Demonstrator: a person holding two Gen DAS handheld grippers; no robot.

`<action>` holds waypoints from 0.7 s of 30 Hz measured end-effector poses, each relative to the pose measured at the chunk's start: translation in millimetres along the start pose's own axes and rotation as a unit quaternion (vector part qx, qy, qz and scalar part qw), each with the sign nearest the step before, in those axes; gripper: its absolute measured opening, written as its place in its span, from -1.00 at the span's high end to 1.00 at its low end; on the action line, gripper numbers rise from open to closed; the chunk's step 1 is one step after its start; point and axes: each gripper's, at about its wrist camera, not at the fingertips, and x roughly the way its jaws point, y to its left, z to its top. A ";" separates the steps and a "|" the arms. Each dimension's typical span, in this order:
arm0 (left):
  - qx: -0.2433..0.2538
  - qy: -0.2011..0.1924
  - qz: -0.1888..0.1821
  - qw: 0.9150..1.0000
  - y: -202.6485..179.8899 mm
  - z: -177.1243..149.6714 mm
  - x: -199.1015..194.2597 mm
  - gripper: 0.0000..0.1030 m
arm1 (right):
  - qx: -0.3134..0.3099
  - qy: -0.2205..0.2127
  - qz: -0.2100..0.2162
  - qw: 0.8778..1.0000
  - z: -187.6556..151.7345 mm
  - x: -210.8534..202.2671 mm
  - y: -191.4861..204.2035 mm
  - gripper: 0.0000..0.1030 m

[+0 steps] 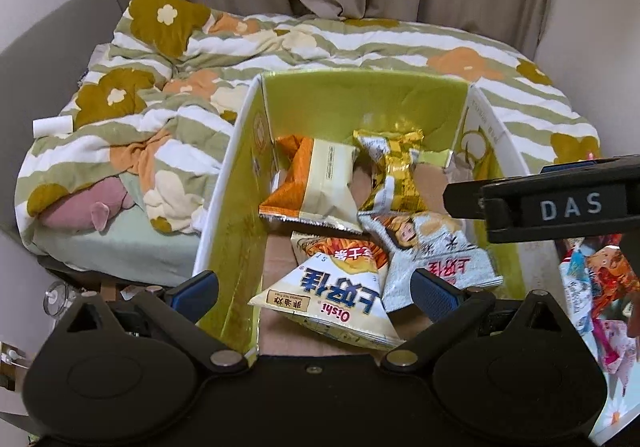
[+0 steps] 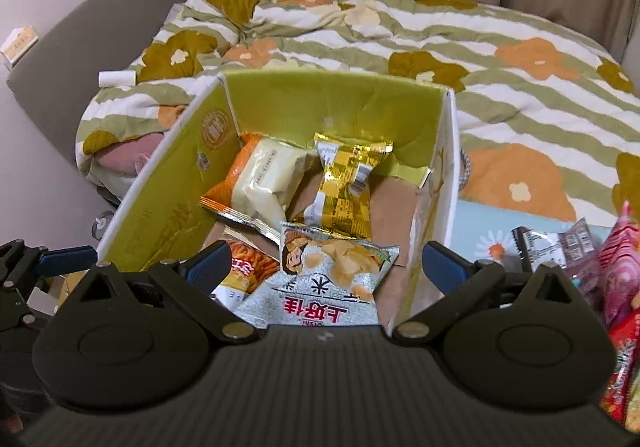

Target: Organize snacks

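Snack bags piled in the box (image 2: 172,183)

Right gripper (image 2: 324,271) gapes fully wide, empty, above the silver bag (image 2: 336,267) at the box's 6 o'clock; left gripper (image 1: 316,287) open, empty; gold bag (image 2: 344,191) at 12.

Left gripper (image 1: 314,293) jaws wide; right gripper (image 2: 326,267) jaws wide, empty

Soft, even indoor light, mild glare on shiny wrappers, strong fisheye bending at edges.
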 end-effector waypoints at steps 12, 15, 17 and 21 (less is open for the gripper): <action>0.045 -0.041 -0.029 0.998 -20.4 -0.3 -43.3 -1.00 | 0.042 -0.055 -0.034 0.997 -14.0 -82.1 -18.0 -1.00; 0.058 -0.048 -0.047 0.996 -34.6 -1.1 -49.4 -1.00 | 0.057 -0.059 -0.048 0.996 -24.1 -100.2 -32.2 -1.00; 0.063 -0.050 -0.058 0.995 -47.1 -3.2 -53.1 -1.00 | 0.061 -0.061 -0.059 0.995 -31.5 -112.6 -43.1 -1.00; 0.076 -0.049 -0.075 0.993 -76.2 -8.7 -57.1 -1.00 | 0.066 -0.070 -0.078 0.992 -50.1 -137.3 -71.3 -1.00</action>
